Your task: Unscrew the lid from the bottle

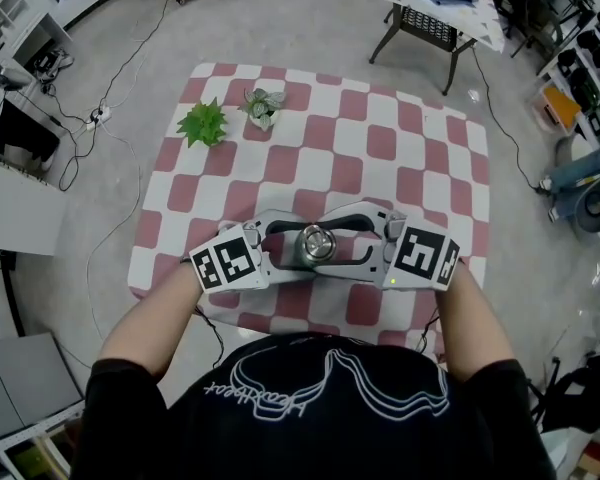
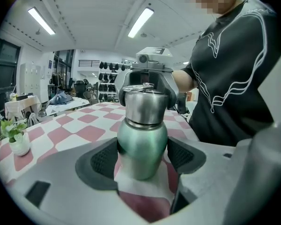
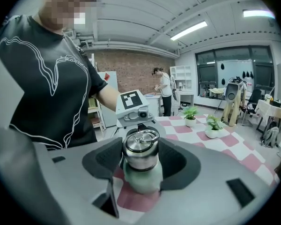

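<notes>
Upright green bottle clamped by left gripper, lid by right gripper

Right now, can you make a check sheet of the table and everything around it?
Surface: checked table, cloth on it.
Job's things: bottle upright near the front edge, lid on.
Clutter: green plant and pale plant at the far left, apart from the bottle.
Grippers: left gripper shut on the bottle's green body; right gripper shut on the lid.
Cables: cables on the floor beside the table.
Surroundings: side table, shelves, a person far off.
</notes>
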Demonstrator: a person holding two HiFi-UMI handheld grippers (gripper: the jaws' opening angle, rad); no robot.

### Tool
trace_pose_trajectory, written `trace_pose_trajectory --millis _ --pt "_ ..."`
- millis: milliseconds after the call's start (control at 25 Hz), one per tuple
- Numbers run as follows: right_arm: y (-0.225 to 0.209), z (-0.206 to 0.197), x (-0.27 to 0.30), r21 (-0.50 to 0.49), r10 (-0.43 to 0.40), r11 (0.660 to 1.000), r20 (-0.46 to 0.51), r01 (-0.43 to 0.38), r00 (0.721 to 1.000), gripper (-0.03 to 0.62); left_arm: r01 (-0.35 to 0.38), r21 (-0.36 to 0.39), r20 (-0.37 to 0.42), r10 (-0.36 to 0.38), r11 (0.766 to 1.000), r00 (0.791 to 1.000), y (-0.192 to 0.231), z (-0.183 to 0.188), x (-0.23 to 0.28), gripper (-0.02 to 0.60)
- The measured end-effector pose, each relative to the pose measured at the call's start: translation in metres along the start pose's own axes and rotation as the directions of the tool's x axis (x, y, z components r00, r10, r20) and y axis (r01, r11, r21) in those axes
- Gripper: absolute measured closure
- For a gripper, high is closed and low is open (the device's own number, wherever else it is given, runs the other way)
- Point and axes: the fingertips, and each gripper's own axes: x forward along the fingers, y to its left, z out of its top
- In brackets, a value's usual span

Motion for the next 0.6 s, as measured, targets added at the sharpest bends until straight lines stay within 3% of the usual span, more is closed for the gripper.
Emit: trace_pose_trajectory --millis 240,440,600 --pt "-0.002 0.000 -0.001 0.036 -0.050 0.998 0.013 0.050 0.999 0.345 -0.053 -0.022 0.007 0.053 0.998 0.999 0.000 -0.001 0.001 0.249" --pt "-0.002 0.005 -0.006 0.076 -0.175 0.982 0.052 0.171 0.983 0.275 -0.145 -0.076 0.023 0.147 0.987 0.989 0.001 -0.002 0.000 0.249" --pt "-0.002 0.001 -0.010 0.129 -0.324 0.941 0.075 0.313 0.943 0.275 -0.254 -0.138 0.020 0.259 0.957 0.966 0.001 -0.001 0.002 0.249"
